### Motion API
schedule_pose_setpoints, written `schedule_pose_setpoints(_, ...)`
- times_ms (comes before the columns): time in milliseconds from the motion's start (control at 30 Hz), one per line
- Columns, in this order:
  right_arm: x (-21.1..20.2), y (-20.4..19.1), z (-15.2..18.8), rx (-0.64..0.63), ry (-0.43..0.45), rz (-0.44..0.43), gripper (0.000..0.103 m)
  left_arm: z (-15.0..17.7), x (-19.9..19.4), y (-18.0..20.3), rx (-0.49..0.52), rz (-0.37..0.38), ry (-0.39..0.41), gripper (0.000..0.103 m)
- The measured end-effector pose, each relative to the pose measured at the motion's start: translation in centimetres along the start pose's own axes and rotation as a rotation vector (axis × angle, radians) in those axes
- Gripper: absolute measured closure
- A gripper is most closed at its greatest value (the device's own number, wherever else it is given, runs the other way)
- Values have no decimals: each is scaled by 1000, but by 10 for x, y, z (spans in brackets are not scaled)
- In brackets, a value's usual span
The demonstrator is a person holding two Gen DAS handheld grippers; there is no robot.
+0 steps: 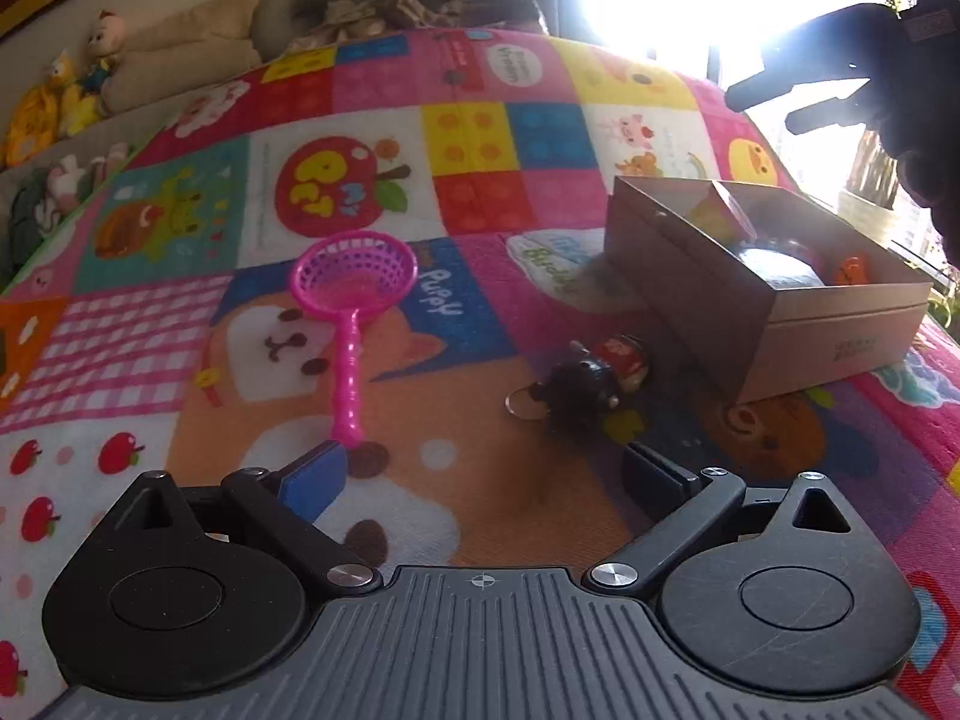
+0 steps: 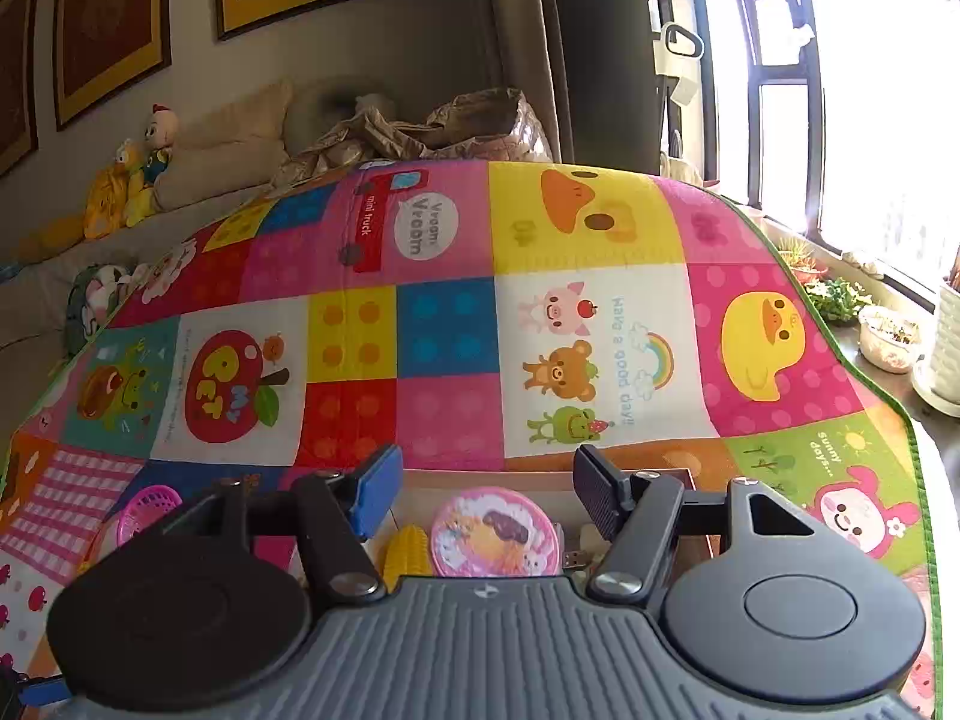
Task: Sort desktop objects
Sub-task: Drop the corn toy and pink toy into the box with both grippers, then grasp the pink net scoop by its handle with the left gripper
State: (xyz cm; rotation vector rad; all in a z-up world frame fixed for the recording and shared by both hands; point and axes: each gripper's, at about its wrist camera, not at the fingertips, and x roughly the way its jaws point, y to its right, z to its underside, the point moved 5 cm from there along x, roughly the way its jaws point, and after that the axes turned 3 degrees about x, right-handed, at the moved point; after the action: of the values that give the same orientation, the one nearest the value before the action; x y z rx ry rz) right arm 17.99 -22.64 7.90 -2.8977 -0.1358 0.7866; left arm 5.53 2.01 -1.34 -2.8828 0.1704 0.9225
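Left gripper (image 1: 486, 468): jaws wide apart, nothing between them, tilted down over the play mat (image 1: 480, 138). One pink toy strainer (image 1: 350, 300) lies left of the cardboard box (image 1: 840, 330), handle toward the gripper. One black-and-red keychain figure (image 1: 591, 375) lies just beside the box's near corner. Right gripper (image 2: 486, 492): jaws partly open, empty, hovering above the box. In the box: one round pink toy plate (image 2: 495, 531), one toy corn cob (image 2: 408, 549), other bits unclear.
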Motion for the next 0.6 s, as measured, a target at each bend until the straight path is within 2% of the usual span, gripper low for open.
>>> schedule_pose_setpoints(133, -15, -20, 12, -50, 8, -19, 33, 4, -2, -28, -88, -93, 4, 1)
schedule_pose_setpoints(200, -29, -39, 25, -140, 34, -33, 30, 5, -5, -41, -156, -108, 22, 1)
schedule_pose_setpoints(300, -54, -83, 61, -354, 70, -78, 30, 8, -8, -58, -257, -123, 32, 1)
schedule_pose_setpoints(367, -64, -110, 85, -454, 77, -118, 32, 10, -10, -67, -312, -159, 41, 1)
schedule_pose_setpoints(467, -61, -139, 114, -494, 12, -200, 33, 14, -15, -76, -375, -214, 58, 1)
schedule_pose_setpoints(600, -40, -168, 147, -585, -3, -165, 34, 15, -15, -77, -385, -210, 54, 0)
